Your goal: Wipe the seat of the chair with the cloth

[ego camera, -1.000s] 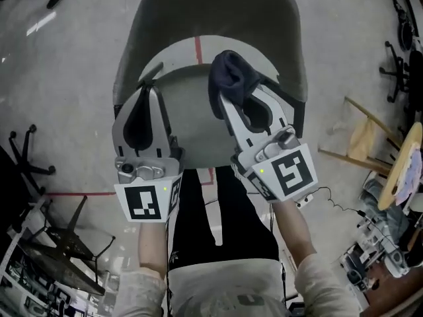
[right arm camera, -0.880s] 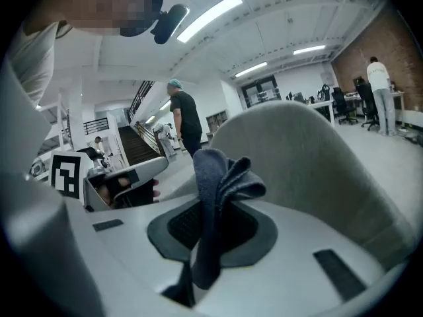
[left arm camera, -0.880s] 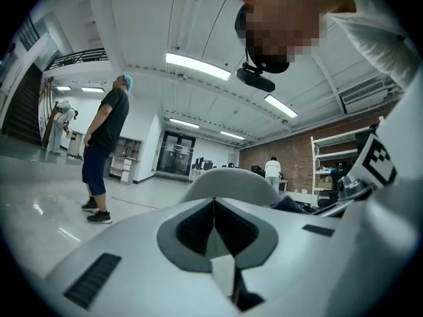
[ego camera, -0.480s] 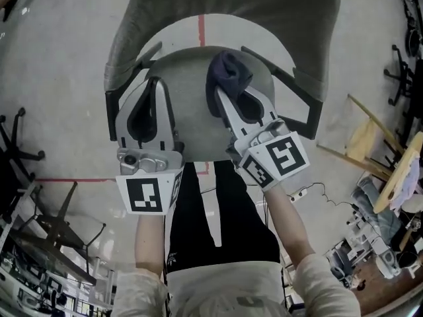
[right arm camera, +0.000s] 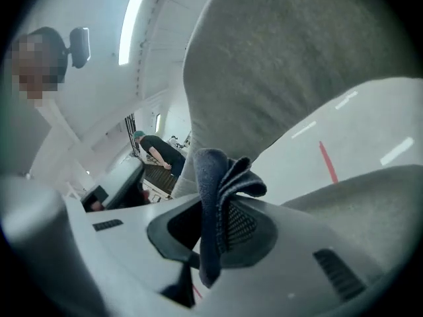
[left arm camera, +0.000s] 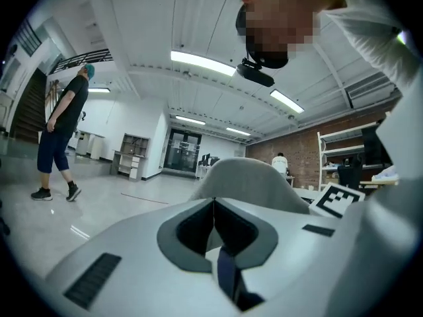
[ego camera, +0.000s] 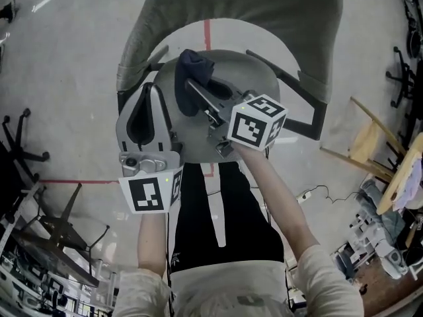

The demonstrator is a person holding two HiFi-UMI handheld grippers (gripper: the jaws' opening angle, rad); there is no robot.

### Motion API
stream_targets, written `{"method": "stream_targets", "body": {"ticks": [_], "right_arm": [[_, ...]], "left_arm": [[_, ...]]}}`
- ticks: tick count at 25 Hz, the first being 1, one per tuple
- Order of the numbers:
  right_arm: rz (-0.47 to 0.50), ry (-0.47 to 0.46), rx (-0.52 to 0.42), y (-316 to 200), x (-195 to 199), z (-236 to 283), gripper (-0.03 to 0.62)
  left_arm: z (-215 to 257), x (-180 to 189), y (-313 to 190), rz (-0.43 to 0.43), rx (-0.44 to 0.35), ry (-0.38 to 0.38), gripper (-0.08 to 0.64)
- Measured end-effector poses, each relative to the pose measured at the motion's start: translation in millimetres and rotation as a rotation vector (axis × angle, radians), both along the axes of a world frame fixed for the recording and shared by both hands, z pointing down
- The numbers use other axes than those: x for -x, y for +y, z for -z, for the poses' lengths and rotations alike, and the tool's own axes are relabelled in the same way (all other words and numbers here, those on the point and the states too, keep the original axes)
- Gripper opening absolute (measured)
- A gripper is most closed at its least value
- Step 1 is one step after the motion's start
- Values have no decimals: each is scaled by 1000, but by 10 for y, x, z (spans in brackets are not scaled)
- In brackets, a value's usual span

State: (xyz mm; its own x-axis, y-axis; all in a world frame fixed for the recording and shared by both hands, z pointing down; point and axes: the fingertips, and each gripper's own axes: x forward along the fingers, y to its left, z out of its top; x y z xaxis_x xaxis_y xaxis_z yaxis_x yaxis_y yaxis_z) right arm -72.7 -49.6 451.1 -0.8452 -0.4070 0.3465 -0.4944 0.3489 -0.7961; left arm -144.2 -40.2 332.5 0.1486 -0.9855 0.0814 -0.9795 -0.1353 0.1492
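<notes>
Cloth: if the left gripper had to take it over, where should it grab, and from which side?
Probably the bunched end of the cloth, which sticks out past the tips of the right gripper that is shut on it. Come in from the left with the left gripper, opened first. That side of the bunch is free.

I logged grey floor [ego camera: 73, 78], glossy in patches. Grey chair [ego camera: 264, 5] stood on it, round seat [ego camera: 251, 78] toward me. One red tape line [ego camera: 207, 30] ran under chair, and a second red line [ego camera: 76, 181] ran off left. Black star base [ego camera: 26, 152] stood at left edge, wooden stool [ego camera: 367, 134] at right. Thin cable [ego camera: 325, 191] lay loose on floor near stool. Dark cloth [ego camera: 195, 68] sat bunched over seat's back left part. I could not confirm contact with seat.
</notes>
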Motion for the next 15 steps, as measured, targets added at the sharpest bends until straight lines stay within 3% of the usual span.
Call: {"method": "stream_targets", "body": {"ticks": [3,8,12,15], "right_arm": [[18,-12,75,-12,211,-219,57],[2,-110,267,36,605,-576,57],[8,-57,341,76,778,-963,57],[56,13,337,102,814,-1137,57]], "left_arm": [[-2,115,87,26,3,11,15],[-48,298,265,59,3,79,15],[-123,260,336,29,20,69,15],[-163,224,385,37,28,80,15]]}}
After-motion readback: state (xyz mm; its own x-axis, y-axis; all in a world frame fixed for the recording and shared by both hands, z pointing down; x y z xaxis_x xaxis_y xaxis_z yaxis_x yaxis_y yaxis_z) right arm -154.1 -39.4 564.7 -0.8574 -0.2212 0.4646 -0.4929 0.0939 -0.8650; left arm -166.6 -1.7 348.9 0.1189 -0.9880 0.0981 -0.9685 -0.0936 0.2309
